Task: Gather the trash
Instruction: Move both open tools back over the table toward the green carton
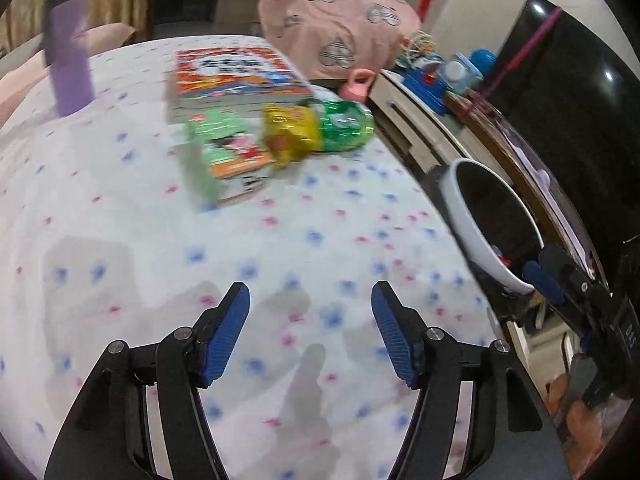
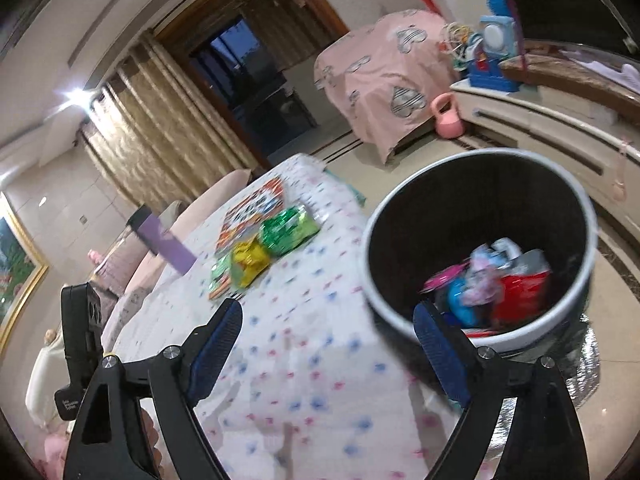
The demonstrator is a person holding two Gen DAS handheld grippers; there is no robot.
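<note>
On the flower-print tablecloth [image 1: 280,240] lie a shiny green wrapper [image 1: 346,124], a crumpled yellow wrapper [image 1: 290,134] and a small green and orange carton [image 1: 230,158]. They sit far ahead of my left gripper [image 1: 310,294], which is open and empty over bare cloth. The right wrist view shows the same green wrapper [image 2: 290,230] and yellow wrapper [image 2: 250,258]. My right gripper [image 2: 328,314] is open and empty, straddling the table's edge, with one finger in front of the white-rimmed bin [image 2: 370,240]. Several colourful wrappers [image 2: 516,292] lie inside it.
A large orange printed box [image 1: 236,76] lies behind the wrappers, and a purple cup [image 1: 68,68] stands at the far left. The bin [image 1: 472,236] stands off the table's right edge. Beyond it are a low cabinet [image 2: 540,120] with toys and a pink kettlebell [image 2: 448,118].
</note>
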